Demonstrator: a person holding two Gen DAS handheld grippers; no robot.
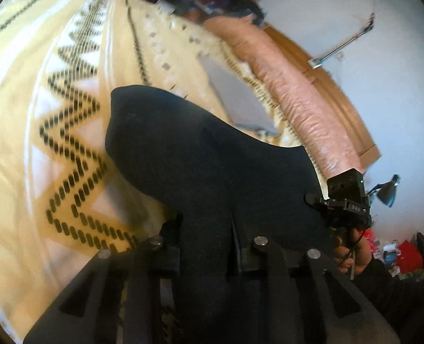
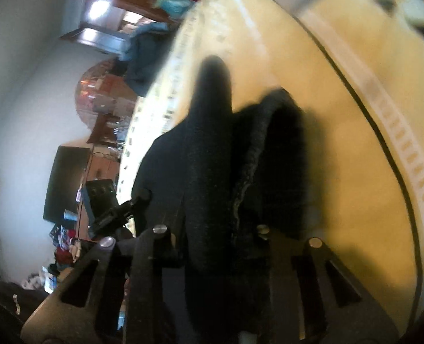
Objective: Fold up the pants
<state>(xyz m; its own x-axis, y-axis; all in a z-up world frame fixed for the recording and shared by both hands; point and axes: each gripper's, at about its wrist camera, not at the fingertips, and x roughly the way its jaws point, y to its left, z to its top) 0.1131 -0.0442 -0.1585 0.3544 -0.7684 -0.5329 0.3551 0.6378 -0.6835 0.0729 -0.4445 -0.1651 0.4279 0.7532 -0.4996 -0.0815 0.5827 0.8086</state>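
The left gripper [image 1: 206, 246] is clamped on the dark navy fabric pants [image 1: 200, 160]. The right gripper [image 2: 217, 246] seems likewise closed on them, above the yellow patterned bedspread [image 1: 40, 114]

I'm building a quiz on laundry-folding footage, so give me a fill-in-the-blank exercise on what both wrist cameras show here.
1. The pants gripped by the left gripper are ____ in colour.
2. The right gripper is shut on ____.
3. The pants hang over a yellow bedspread printed with a dark ____ pattern.
4. In the left wrist view, a rolled ____ bolster lies along the bed's far edge.

Missing words: black; the pants; zigzag; pink
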